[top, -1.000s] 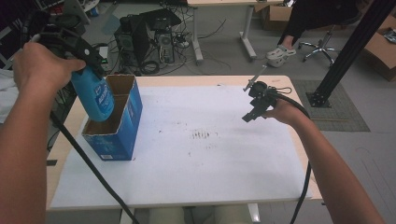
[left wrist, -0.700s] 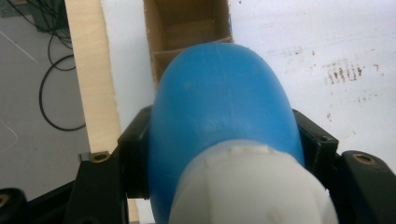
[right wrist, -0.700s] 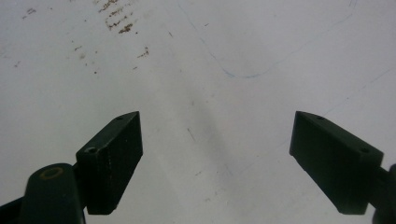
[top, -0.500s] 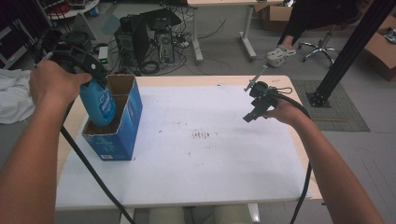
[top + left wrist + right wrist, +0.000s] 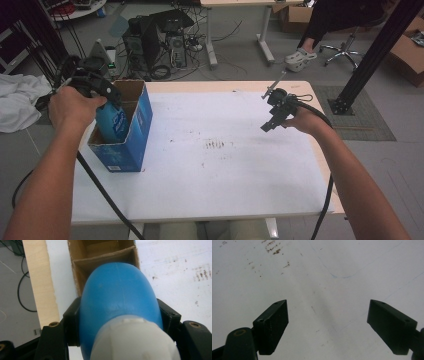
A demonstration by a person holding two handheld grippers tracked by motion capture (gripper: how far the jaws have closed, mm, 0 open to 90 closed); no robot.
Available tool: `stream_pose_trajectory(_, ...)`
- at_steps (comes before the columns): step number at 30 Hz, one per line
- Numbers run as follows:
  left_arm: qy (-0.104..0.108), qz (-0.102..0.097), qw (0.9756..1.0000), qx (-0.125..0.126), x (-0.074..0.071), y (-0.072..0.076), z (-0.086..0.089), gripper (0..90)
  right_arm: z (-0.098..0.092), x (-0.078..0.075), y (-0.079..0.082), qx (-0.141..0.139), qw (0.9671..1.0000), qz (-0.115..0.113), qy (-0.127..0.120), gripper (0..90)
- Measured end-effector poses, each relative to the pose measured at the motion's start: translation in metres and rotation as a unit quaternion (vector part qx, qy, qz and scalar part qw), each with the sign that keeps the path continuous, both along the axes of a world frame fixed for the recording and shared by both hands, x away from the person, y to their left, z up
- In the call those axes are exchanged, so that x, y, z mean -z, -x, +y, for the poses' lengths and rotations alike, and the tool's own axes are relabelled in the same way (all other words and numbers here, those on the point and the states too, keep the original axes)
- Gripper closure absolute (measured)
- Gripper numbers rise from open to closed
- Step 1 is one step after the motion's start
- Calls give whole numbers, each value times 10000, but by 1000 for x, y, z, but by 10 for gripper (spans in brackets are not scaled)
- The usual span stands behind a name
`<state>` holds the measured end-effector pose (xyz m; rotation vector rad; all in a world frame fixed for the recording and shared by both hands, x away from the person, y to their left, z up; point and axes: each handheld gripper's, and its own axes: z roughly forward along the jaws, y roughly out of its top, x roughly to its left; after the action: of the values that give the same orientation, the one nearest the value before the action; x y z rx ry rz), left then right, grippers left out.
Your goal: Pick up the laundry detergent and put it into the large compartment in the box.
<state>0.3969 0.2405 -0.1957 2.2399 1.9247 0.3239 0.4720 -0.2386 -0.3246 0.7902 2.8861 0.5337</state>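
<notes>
A blue bottle (image 5: 113, 124) with a white cap (image 5: 135, 340) stands partly down inside an open blue cardboard box (image 5: 131, 145) at the table's left. My left gripper (image 5: 97, 90) is shut on the bottle's upper body; its black jaws press both sides of the blue bottle (image 5: 117, 300). The box's brown inner dividers (image 5: 105, 257) show beyond the bottle. My right gripper (image 5: 272, 117) hovers over the right part of the white table (image 5: 225, 170), open, with nothing between its fingers (image 5: 272, 325).
The tabletop (image 5: 317, 277) bears dark smudges (image 5: 217, 145) near its middle. Behind the table are computer towers (image 5: 165, 40) and cables on the floor. A black frame post (image 5: 370, 60) stands at right, and a seated person (image 5: 330, 25) is at the far back.
My left gripper has lowered the blue bottle further into the box. The right gripper has stayed where it was, open.
</notes>
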Motion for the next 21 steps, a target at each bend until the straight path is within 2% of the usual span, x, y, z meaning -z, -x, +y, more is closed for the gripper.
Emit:
stream_pose_trajectory(5,-59,38,10000,60,18,-3,-1,377,-1,3,0,8,10000,23,2,172)
stream_pose_trajectory(7,-51,29,10000,55,20,-3,-2,377,-1,3,-1,9,10000,26,4,172)
stream_pose_trajectory(9,-47,79,9999,81,31,-4,-4,377,-1,3,-1,10,10000,29,9,172)
stream_pose_trajectory(12,-37,143,9998,102,41,-5,-6,377,-1,3,-1,3,10000,41,14,172)
stream_pose_trajectory(21,-44,199,9997,147,58,-6,-7,377,-3,3,0,38,10000,33,-20,172)
